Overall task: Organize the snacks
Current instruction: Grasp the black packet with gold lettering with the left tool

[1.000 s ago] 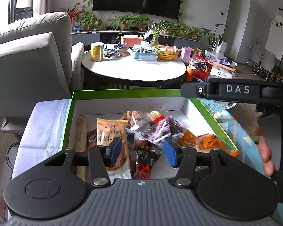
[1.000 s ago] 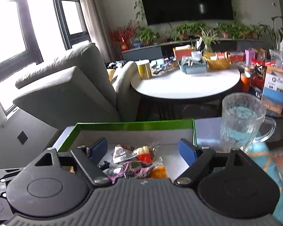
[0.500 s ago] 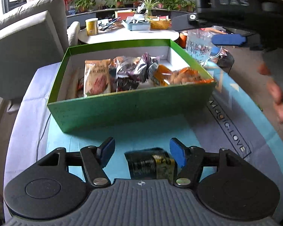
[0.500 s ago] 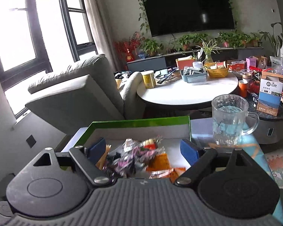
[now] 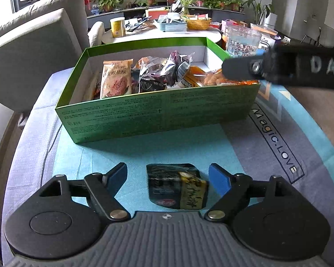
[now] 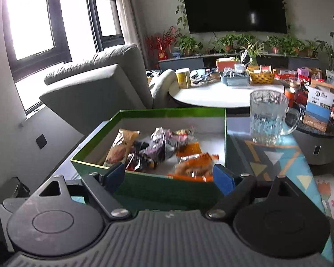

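Observation:
A green box (image 5: 158, 113) holds several snack packets, among them a tan biscuit bag (image 5: 116, 79) and orange packets (image 5: 213, 79). A black and yellow snack packet (image 5: 178, 185) lies on the blue cloth in front of the box. My left gripper (image 5: 168, 178) is open, its blue pads on either side of that packet, not touching it. My right gripper (image 6: 169, 175) is open and empty, above the box's near wall (image 6: 167, 189). Its body (image 5: 285, 66) also shows in the left wrist view over the box's right end.
A glass mug (image 6: 268, 116) of water stands just right of the box on the patterned cloth (image 5: 278, 142). A grey sofa (image 6: 95, 91) is to the left. A white round table (image 6: 222, 91) with tins, baskets and boxes stands behind.
My left gripper pulled back out of the box and dropped low over the black and yellow packet on the cloth. My right gripper drew back from inside the box toward its near wall.

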### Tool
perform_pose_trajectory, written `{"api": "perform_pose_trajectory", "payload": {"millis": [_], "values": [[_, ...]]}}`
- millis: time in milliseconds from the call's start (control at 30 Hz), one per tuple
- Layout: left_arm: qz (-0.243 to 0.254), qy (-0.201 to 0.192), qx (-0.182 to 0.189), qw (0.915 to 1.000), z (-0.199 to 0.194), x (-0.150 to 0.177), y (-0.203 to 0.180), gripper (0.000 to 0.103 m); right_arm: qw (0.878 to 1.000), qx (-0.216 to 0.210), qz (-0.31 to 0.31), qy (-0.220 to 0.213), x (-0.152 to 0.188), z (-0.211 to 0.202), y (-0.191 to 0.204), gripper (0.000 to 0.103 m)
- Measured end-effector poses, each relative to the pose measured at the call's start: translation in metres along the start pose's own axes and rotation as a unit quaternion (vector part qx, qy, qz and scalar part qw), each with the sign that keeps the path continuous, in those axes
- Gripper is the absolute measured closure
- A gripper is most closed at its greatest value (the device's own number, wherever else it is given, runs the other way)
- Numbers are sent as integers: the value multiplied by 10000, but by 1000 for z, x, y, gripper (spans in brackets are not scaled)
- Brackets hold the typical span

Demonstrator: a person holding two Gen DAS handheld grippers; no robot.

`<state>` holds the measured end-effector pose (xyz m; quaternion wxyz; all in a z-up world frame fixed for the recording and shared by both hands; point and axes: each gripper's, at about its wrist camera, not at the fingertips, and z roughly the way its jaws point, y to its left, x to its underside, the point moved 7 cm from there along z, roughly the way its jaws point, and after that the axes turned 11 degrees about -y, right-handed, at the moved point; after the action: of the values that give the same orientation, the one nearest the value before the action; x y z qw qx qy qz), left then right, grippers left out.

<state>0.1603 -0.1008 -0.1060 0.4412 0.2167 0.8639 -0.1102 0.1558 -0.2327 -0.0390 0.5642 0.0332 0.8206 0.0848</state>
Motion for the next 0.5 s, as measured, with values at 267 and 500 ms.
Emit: {"api": "perform_pose_trajectory", "payload": {"millis": [267, 500], "values": [[260, 15, 34, 9997, 4, 5, -5, 19, 9998, -4, 180, 89, 10, -2, -4, 53], [182, 7, 204, 9996, 10, 7, -5, 31, 9997, 11, 222, 118, 14, -5, -6, 53]]}}
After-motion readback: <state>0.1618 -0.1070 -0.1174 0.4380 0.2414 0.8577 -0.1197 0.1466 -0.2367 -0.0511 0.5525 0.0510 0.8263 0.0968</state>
